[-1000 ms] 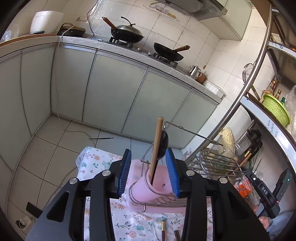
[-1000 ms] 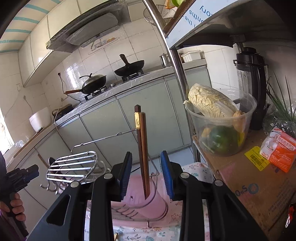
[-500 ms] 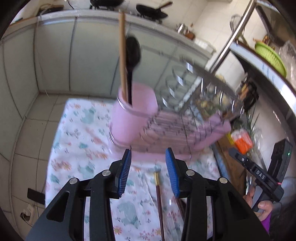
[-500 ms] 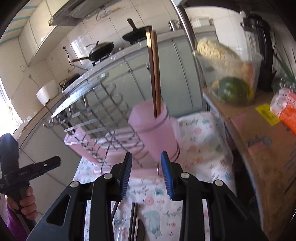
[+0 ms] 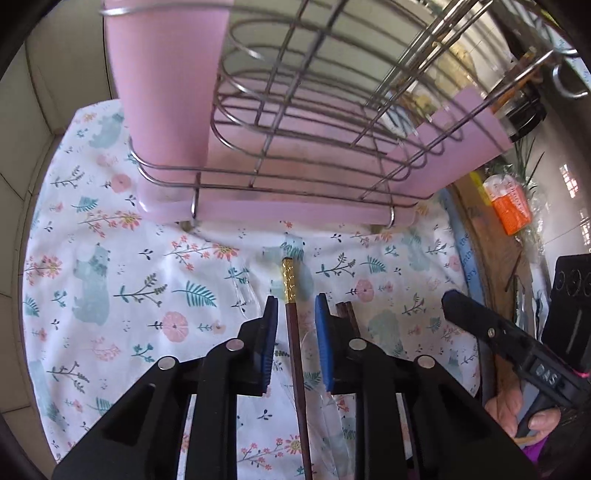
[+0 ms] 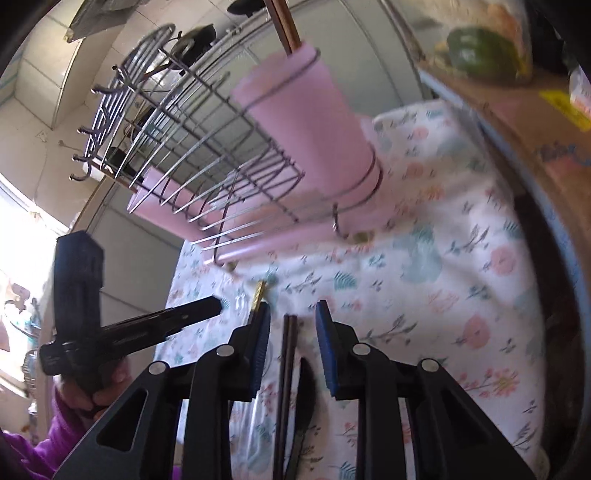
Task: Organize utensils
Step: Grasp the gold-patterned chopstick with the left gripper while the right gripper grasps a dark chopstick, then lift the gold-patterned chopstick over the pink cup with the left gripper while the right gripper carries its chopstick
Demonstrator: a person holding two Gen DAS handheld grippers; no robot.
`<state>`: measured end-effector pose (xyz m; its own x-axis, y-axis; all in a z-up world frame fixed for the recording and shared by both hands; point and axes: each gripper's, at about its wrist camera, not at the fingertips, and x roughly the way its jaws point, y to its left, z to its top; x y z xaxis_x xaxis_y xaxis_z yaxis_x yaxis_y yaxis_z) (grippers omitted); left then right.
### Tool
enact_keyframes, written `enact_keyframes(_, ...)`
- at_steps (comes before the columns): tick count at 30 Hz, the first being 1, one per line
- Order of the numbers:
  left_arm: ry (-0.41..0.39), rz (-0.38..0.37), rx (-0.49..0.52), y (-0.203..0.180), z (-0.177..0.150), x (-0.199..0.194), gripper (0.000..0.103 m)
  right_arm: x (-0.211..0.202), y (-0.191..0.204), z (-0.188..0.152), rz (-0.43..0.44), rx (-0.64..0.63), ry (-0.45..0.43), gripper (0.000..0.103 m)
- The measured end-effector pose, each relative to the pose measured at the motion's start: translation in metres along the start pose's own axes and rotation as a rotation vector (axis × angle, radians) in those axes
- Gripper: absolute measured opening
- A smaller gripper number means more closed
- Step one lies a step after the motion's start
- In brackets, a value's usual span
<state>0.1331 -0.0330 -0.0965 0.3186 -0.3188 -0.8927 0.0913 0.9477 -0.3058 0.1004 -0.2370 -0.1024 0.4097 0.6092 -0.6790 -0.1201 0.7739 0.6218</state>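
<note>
A dark chopstick with a gold tip (image 5: pixel 291 317) lies on the floral cloth (image 5: pixel 110 258) between the blue pads of my open left gripper (image 5: pixel 295 314). In the right wrist view a pair of dark chopsticks (image 6: pixel 287 354) lies between the pads of my open right gripper (image 6: pixel 291 317), with a dark spoon (image 6: pixel 304 391) beside them. The pink utensil cup (image 6: pixel 306 125) in the wire rack (image 6: pixel 184 155) holds chopsticks (image 6: pixel 286 26). The left wrist view shows the cup (image 5: pixel 166 92) and rack (image 5: pixel 314 92) close ahead.
The rack's pink drip tray (image 5: pixel 295 212) sits on the cloth just ahead. A cardboard box (image 6: pixel 535 122) with a vegetable tub (image 6: pixel 480 48) stands right of the cloth. An orange packet (image 5: pixel 509 206) lies at the right. Kitchen cabinets stand behind.
Both grippers have dropped from above the pink cups down to the cloth. Each now straddles chopsticks lying in front of the rack. Both stay open and empty.
</note>
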Motion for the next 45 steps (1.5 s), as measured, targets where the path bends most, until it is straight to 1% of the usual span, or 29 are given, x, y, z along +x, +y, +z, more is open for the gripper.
enact_keyframes(4, 0.036, 0.036, 0.009, -0.004, 0.005, 0.020, 0.020, 0.014, -0.006, -0.004, 0.060, 0.046, 0.072, 0.022)
enact_keyframes(7, 0.060, 0.060, 0.016, -0.006, 0.005, 0.034, 0.020, 0.025, -0.007, -0.006, 0.077, 0.065, 0.116, 0.022)
enact_keyframes(9, 0.075, 0.072, 0.016, -0.007, 0.004, 0.043, 0.020, 0.032, -0.006, -0.007, 0.072, 0.064, 0.139, 0.022)
enact_keyframes(10, 0.077, 0.077, 0.014, -0.006, 0.004, 0.047, 0.018, 0.035, -0.005, -0.008, 0.068, 0.063, 0.147, 0.022)
enact_keyframes(11, 0.071, 0.087, 0.017, -0.006, 0.003, 0.048, 0.008, 0.039, -0.004, -0.009, 0.064, 0.063, 0.159, 0.022)
enact_keyframes(12, 0.064, 0.089, 0.022, -0.005, 0.002, 0.048, 0.008, 0.043, -0.004, -0.008, 0.060, 0.065, 0.168, 0.022)
enact_keyframes(15, 0.054, 0.050, 0.001, -0.004, 0.001, 0.047, 0.007, 0.055, -0.003, -0.007, 0.049, 0.069, 0.195, 0.022)
enact_keyframes(21, 0.009, 0.005, -0.006, 0.008, -0.003, 0.022, 0.006, 0.080, -0.004, -0.008, 0.015, 0.069, 0.246, 0.022)
enact_keyframes(24, -0.005, -0.014, -0.016, 0.012, -0.004, 0.011, 0.006, 0.091, -0.005, -0.010, 0.015, 0.078, 0.266, 0.019)
enact_keyframes(25, -0.010, -0.021, -0.020, 0.014, -0.005, 0.008, 0.006, 0.092, -0.006, -0.011, 0.016, 0.081, 0.263, 0.019)
enact_keyframes(30, -0.021, -0.051, -0.035, 0.021, -0.007, -0.002, 0.006, 0.092, -0.007, -0.011, 0.041, 0.097, 0.252, 0.006)
enact_keyframes(34, -0.030, -0.065, -0.048, 0.024, -0.009, -0.007, 0.006, 0.082, -0.003, -0.012, 0.039, 0.071, 0.224, 0.006)
enact_keyframes(38, -0.044, -0.071, -0.061, 0.028, -0.010, -0.014, 0.006, 0.066, -0.003, -0.008, 0.020, 0.063, 0.174, 0.006)
enact_keyframes(41, -0.065, -0.080, -0.060, 0.030, -0.010, -0.022, 0.006, 0.050, -0.003, -0.003, 0.003, 0.053, 0.126, 0.006)
enact_keyframes(45, -0.114, -0.085, -0.046, 0.032, -0.012, -0.040, 0.006, 0.027, 0.000, 0.003, -0.013, 0.028, 0.054, 0.006)
